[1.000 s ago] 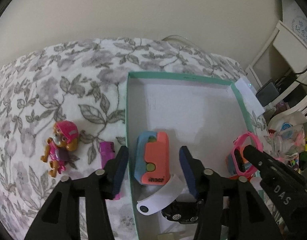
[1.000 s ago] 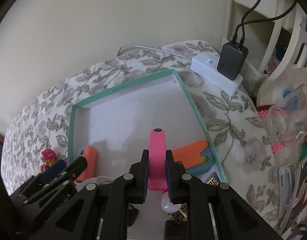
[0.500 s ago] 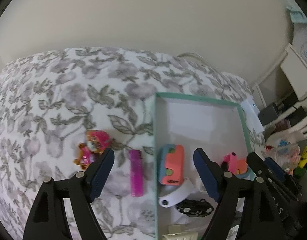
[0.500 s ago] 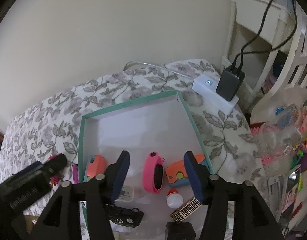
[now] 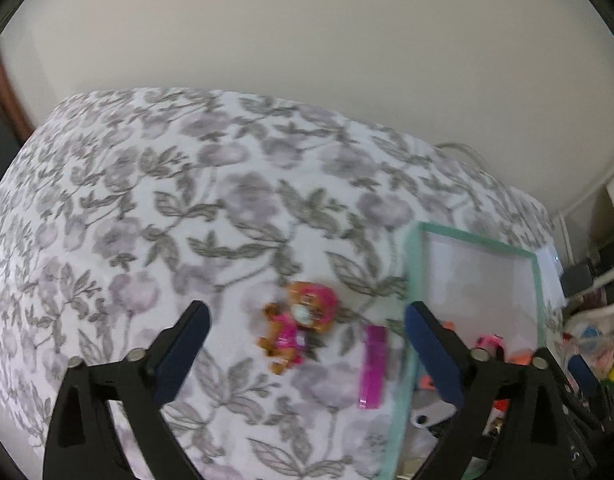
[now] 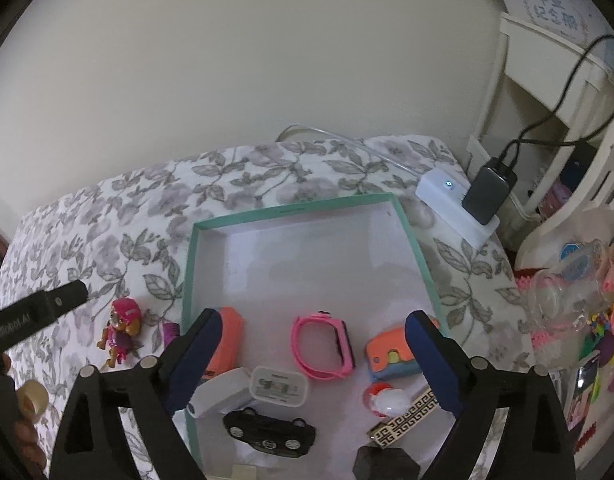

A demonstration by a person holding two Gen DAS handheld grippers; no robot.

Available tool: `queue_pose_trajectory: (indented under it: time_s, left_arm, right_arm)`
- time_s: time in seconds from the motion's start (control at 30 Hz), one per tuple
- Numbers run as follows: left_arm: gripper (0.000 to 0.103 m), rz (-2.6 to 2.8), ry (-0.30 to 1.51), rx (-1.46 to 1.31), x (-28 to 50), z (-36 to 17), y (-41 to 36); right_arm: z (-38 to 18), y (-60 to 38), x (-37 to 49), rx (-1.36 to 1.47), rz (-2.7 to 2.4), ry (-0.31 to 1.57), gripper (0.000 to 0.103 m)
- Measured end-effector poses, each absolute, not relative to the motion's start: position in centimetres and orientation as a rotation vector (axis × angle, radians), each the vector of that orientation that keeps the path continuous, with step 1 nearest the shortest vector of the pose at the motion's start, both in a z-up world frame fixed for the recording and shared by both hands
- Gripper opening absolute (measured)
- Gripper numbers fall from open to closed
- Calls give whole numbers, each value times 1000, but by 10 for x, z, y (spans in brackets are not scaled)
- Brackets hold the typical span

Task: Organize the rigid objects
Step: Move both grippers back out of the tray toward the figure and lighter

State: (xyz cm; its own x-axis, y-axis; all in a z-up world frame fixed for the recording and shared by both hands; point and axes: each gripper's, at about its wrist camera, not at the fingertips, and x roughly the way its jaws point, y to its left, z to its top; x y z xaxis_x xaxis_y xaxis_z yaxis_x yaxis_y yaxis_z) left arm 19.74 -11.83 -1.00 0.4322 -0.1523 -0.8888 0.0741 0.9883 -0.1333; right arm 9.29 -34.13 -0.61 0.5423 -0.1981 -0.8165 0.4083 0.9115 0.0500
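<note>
A pup figure (image 5: 299, 328) in pink lies on the floral bedspread, with a magenta lighter (image 5: 373, 364) to its right. My left gripper (image 5: 305, 320) hovers above the figure, its jaws opening wide and touching nothing. The teal-rimmed box (image 6: 291, 208) holds a pink watch (image 6: 323, 346), two orange and blue toys (image 6: 391, 354), a white case (image 6: 279, 386), a black toy car (image 6: 269, 434) and a small bulb (image 6: 387, 398). Over the watch, my right gripper (image 6: 313, 320) hangs with its jaws opening and nothing between the pads.
A white power strip (image 6: 439, 196) with a black adapter (image 6: 489, 194) sits at the bed's far right corner. White furniture and a heap of colourful clutter (image 6: 579, 288) crowd the right side. A tape roll (image 6: 31, 396) lies at the near left. The wall runs close behind.
The right gripper let go of the pink watch, which now lies flat in the box, and rose. The left gripper swung left from the box to above the pup figure, jaws widening.
</note>
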Motion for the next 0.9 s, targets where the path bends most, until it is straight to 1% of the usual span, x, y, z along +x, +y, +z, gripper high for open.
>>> queue_pose_trajectory:
  time_s: [0.03,0.1,0.4,0.6,0.7,0.9]
  left_arm:
    - [103,-128,1114,-89,199,-10,-111]
    - [103,-96,1118,-112,204,-12,-95]
    - [103,74,1117,-184,216,-13,-14]
    - [103,174,1103,-282,219,-10,39]
    - [103,192,1097,-308,221,-11,52]
    - [103,201,1132,-277,225,-24,57]
  right_arm:
    - [-6,-338,94,244,-358,932,96]
    - [-7,-333,97,237,-354,934,101]
    - [-8,-298,112,212,-274,932,101]
    - [-8,-264,126,178,-199,929,101]
    - [-15,-250,132,188,-167,945,101]
    - [-28,-224,142,145,-133,977,101]
